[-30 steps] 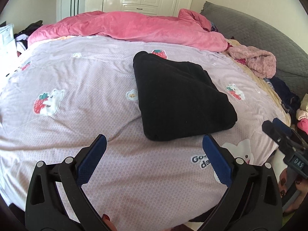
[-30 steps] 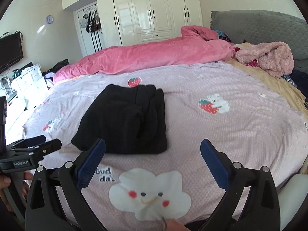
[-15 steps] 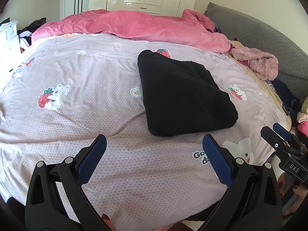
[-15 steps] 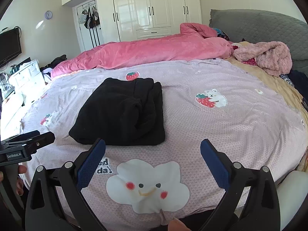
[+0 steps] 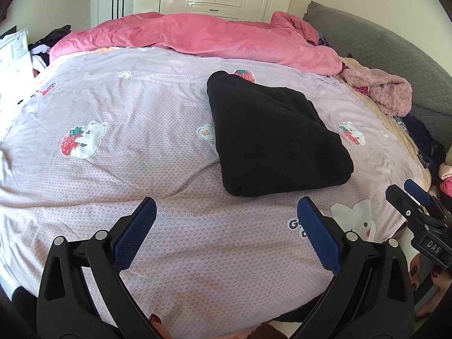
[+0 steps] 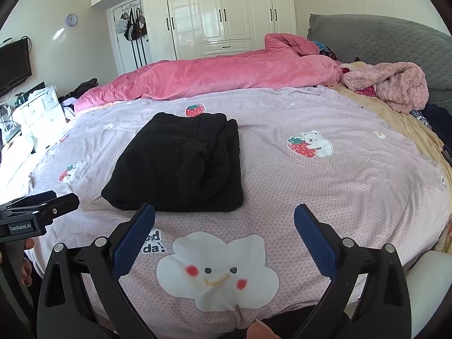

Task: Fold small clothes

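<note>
On the bed (image 5: 141, 147) lies a folded black garment (image 5: 271, 138); left gripper (image 5: 226, 226) and right gripper (image 6: 224, 233) fingers spread, empty.

Underside of the folded black garment (image 6: 180, 163) hidden — hand (image 5: 423, 276) behind right tongs mostly cut off

You read "DAS" on the right gripper (image 5: 418, 197) body in the left wrist view. "GenRobot.AI" sits on the left gripper (image 6: 42, 203) body in the right wrist view. The bedspread (image 6: 325, 197) print shows partial "...od da!" beside a cloud face.
</note>
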A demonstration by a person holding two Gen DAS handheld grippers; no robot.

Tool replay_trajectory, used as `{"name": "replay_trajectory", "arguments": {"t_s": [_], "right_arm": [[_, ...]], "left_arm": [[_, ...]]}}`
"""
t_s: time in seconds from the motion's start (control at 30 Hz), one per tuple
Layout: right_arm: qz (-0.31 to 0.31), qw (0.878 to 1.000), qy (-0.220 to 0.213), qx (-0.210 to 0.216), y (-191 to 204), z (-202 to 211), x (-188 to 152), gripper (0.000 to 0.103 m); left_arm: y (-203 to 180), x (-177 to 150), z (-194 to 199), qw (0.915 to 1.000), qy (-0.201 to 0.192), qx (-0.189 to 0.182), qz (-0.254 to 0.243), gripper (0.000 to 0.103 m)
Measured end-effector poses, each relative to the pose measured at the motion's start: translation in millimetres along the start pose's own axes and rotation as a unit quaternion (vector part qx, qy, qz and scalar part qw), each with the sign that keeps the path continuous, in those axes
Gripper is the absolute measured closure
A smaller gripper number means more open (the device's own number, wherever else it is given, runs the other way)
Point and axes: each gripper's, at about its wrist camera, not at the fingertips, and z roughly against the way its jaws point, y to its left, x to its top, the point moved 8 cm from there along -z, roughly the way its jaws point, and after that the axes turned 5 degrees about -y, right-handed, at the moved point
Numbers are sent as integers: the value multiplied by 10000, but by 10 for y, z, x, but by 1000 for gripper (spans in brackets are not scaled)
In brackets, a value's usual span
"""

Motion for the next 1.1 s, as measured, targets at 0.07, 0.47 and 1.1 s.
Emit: {"name": "replay_trajectory", "arguments": {"t_s": [0.07,0.47,1.1], "right_arm": [[6,10000,-5,-5,2,4,0,5],[81,10000,1,-3,45,14,-11,5],[99,9999,19,-13,49,-10,-29,5]], "left_arm": [[-1,2,-2,10000,0,6,-2,9],[15,1,0,10000,2,45,6,9],[51,-2,-5,10000,29,81,35,9]]}}
